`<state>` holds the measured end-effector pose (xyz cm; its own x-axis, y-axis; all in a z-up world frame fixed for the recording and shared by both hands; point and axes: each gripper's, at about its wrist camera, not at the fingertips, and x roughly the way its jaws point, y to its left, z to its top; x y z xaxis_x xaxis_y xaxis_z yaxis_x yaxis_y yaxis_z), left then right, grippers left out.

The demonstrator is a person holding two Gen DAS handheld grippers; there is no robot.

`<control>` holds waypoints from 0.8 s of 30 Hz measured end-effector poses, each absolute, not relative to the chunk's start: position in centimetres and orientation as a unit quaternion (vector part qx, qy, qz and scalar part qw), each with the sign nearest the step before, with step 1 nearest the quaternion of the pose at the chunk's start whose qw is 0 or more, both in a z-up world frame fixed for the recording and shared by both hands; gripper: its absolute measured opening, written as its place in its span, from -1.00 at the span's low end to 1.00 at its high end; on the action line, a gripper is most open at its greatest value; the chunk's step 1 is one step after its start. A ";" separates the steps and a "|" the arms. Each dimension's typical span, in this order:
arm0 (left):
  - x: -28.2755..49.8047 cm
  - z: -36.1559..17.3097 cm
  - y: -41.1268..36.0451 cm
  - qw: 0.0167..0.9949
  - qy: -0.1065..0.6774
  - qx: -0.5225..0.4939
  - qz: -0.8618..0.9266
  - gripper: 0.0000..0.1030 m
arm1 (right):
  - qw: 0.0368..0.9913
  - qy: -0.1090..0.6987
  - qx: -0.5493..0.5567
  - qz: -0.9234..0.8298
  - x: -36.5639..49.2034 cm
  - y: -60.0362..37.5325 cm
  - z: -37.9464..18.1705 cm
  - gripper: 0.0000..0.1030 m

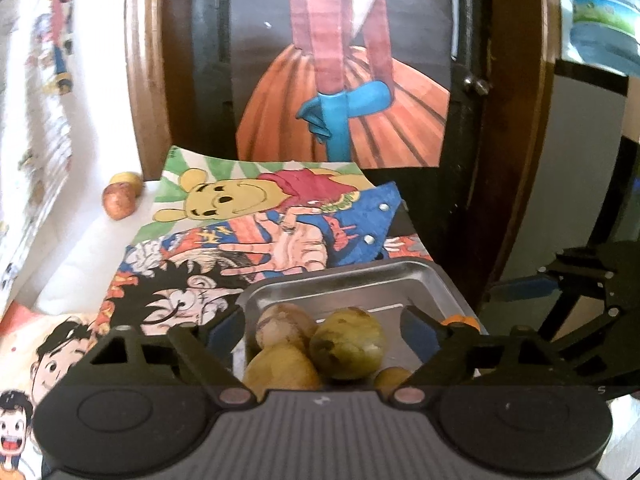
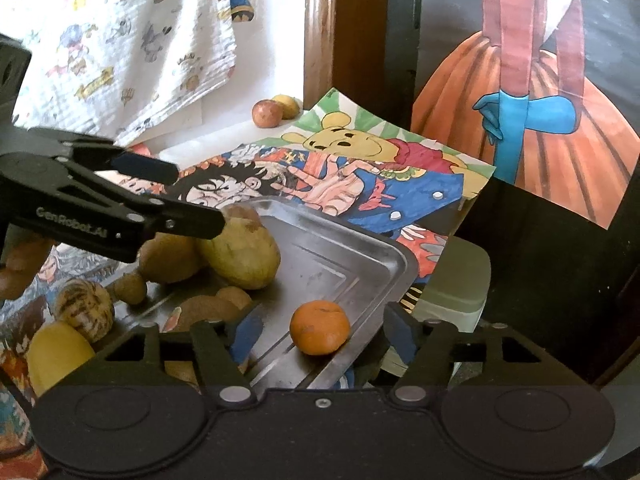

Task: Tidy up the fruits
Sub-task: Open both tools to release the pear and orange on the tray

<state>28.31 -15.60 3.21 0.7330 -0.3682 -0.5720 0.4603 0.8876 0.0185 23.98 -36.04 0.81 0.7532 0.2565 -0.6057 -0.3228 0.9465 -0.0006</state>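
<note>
Black right gripper [image 2: 320, 330] jaws apart over small orange fruit [image 2: 319, 327], steel tray [image 2: 360, 256] partly hidden, black left gripper [image 2: 196, 196] jaws apart, "GenRobot.AI" on its side, yellow-green fruits [image 1: 347, 342] cut off by its body

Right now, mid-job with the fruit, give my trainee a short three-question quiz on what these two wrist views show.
1. True or false: the orange lies inside the metal tray.
2. Multiple choice: the two loose fruits near the white wall, a reddish one and a yellow one, are
A) in the tray
B) on the surface beyond the cartoon drawings
C) held in the right gripper.
3. Fill in: the left gripper has its jaws ____ above the large yellow-green fruit at the tray's left end.

Key: 1 true; 2 B; 3 open.
</note>
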 end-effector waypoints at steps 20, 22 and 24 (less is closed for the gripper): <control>24.5 3.7 -11.3 0.950 0.289 -0.004 -0.119 0.99 | 0.948 0.293 0.004 0.127 21.5 -35.1 2.3 0.98; 24.2 3.7 -11.1 0.950 0.292 -0.009 -0.111 0.99 | 0.948 0.293 0.009 0.125 21.2 -34.9 2.3 0.98; 23.7 3.7 -10.9 0.949 0.297 -0.017 -0.103 0.99 | 0.948 0.292 0.014 0.123 20.9 -34.8 2.3 0.99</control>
<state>23.66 -10.90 3.68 0.8018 -0.2056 -0.5611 0.1854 0.9782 -0.0935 20.86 -34.75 2.33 0.7988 0.2416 -0.5510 -0.2250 0.9693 0.0988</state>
